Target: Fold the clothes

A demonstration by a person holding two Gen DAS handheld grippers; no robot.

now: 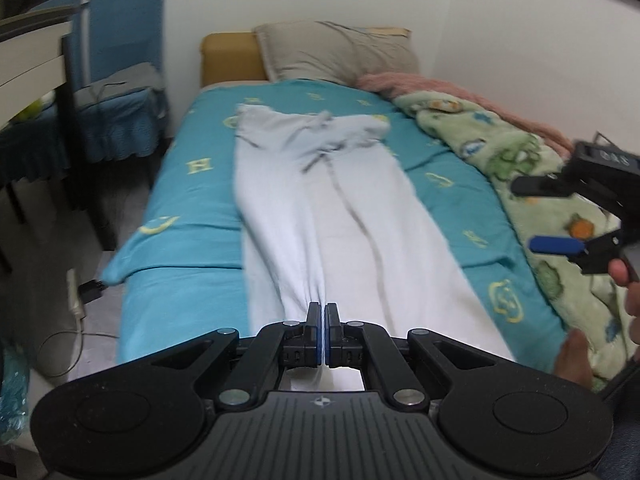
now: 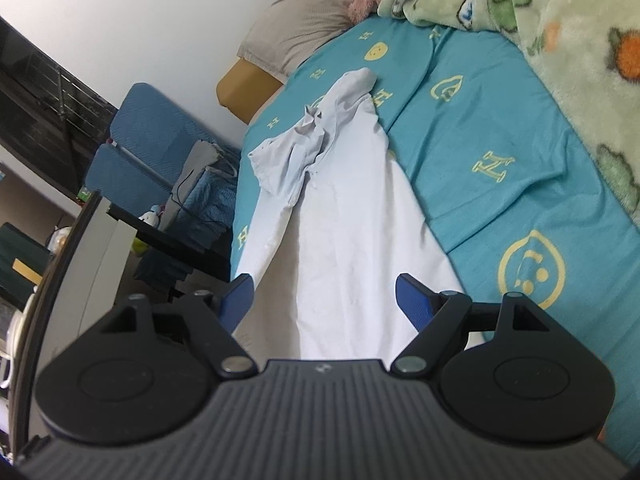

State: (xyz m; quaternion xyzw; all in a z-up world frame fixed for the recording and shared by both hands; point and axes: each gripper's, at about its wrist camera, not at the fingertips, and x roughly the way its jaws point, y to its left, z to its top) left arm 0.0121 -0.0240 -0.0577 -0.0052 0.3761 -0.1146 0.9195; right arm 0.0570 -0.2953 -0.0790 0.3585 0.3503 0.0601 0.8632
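Note:
A pale blue-white shirt lies stretched lengthwise on the teal bed sheet, collar end toward the pillow. My left gripper is shut on the shirt's near hem, and the cloth puckers into its pads. The right gripper shows at the right edge of the left wrist view, open, held by a hand over the green blanket. In the right wrist view the shirt runs away from the open right gripper, whose blue pads hover above the near part of the cloth with nothing between them.
A beige pillow and a pink cloth lie at the bed's head. A green patterned blanket is heaped along the wall side. Blue chairs and a dark table stand left of the bed; cables lie on the floor.

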